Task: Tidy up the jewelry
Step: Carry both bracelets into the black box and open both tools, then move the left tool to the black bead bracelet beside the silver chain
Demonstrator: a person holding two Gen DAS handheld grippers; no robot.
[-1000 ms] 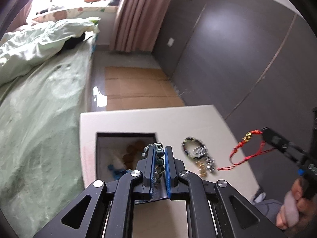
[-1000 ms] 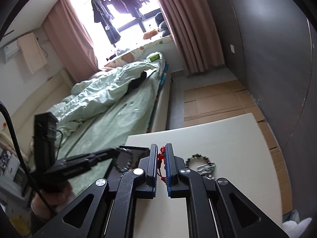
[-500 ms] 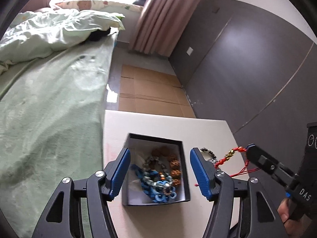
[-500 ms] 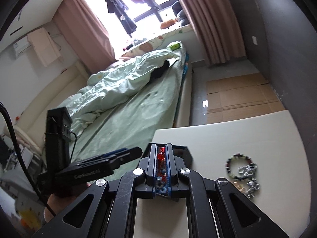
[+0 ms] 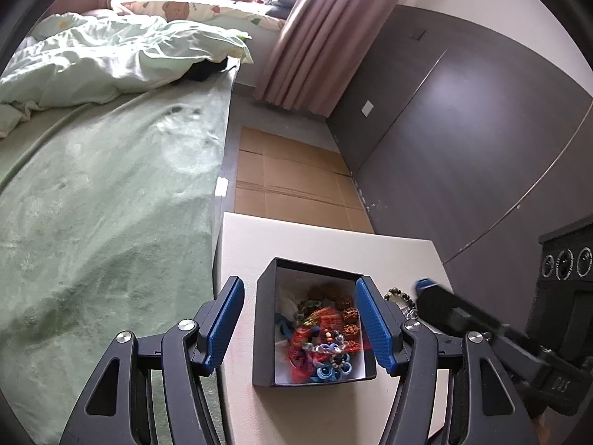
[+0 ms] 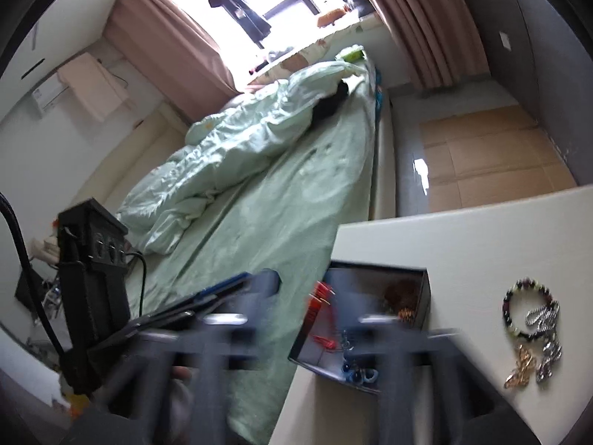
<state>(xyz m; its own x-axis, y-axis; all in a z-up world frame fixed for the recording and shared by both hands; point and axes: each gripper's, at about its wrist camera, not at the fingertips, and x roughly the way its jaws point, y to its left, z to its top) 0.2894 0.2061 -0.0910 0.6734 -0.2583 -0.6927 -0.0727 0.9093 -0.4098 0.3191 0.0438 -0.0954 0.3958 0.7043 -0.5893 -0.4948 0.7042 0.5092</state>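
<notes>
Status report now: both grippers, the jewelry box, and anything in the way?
Left gripper open, empty, over black jewelry box. Right gripper blurred, jaws unclear. Red cord bracelet inside box. Beaded bracelet and chains wait on table. Nothing blocking.

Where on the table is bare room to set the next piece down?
Bare table lies beyond the black box toward the far edge. Crowded: inside the box, and the near right side, with the beaded bracelet and chains.

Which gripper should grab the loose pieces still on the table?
Right gripper, probably. The beaded bracelet and chains lie on its side of the box. The left gripper is open, straddling the box.
</notes>
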